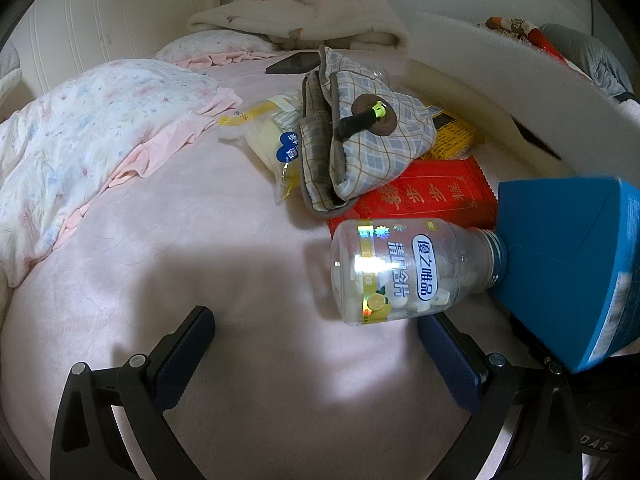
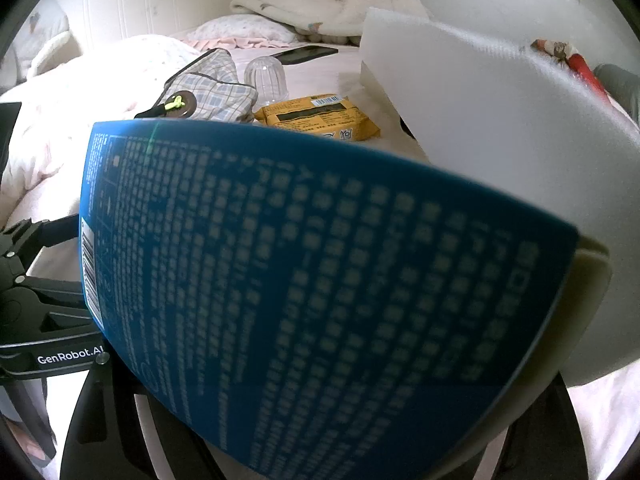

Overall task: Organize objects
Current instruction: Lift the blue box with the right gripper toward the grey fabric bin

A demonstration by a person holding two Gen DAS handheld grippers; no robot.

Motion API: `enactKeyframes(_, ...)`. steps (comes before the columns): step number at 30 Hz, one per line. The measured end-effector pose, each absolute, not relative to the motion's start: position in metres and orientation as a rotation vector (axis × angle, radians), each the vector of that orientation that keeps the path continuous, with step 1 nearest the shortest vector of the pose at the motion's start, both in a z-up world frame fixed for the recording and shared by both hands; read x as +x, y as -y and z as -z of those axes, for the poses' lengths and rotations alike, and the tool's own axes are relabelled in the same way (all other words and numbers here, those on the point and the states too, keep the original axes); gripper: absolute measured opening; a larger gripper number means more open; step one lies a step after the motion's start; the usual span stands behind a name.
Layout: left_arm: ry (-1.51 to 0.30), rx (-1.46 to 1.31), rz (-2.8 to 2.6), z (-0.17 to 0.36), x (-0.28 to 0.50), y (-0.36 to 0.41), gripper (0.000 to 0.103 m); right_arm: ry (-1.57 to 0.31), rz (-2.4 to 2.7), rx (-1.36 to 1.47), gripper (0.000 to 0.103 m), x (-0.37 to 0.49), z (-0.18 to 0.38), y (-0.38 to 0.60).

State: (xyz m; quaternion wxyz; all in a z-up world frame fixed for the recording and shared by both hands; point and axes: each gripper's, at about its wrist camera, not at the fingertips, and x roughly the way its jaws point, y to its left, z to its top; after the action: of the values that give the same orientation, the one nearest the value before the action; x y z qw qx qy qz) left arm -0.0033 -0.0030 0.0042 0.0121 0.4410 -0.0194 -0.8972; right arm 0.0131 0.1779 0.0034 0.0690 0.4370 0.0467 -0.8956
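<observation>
A big blue box [image 2: 320, 280] with white print fills the right wrist view; my right gripper is shut on it, and its fingers are hidden behind the box. The box also shows at the right of the left wrist view [image 1: 568, 264]. My left gripper [image 1: 316, 344] is open and empty above the pink bed sheet [image 1: 200, 260]. A clear candy bottle [image 1: 404, 270] with no cap lies on its side just beyond the left gripper's right finger [image 1: 452, 356]. Behind it lie a red packet [image 1: 432, 196], a plaid cloth pouch [image 1: 360, 136], a yellow box [image 1: 456, 136] and a bagged snack [image 1: 272, 136].
A white foam box [image 2: 500, 140] stands at the right. A clear bottle cap [image 2: 266, 76] and a black phone [image 2: 306, 54] lie further back. A floral quilt [image 1: 80, 140] covers the left of the bed, with pillows and a folded blanket [image 1: 304, 12] at the headboard.
</observation>
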Motion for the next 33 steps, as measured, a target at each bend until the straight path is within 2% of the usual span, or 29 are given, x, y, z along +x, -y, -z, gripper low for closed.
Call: enactKeyframes(33,0.059,1.375,2.797,-0.004,-0.003,0.002,0.103,-0.137,2.694,1.317,0.088,-0.006,-0.004,-0.197)
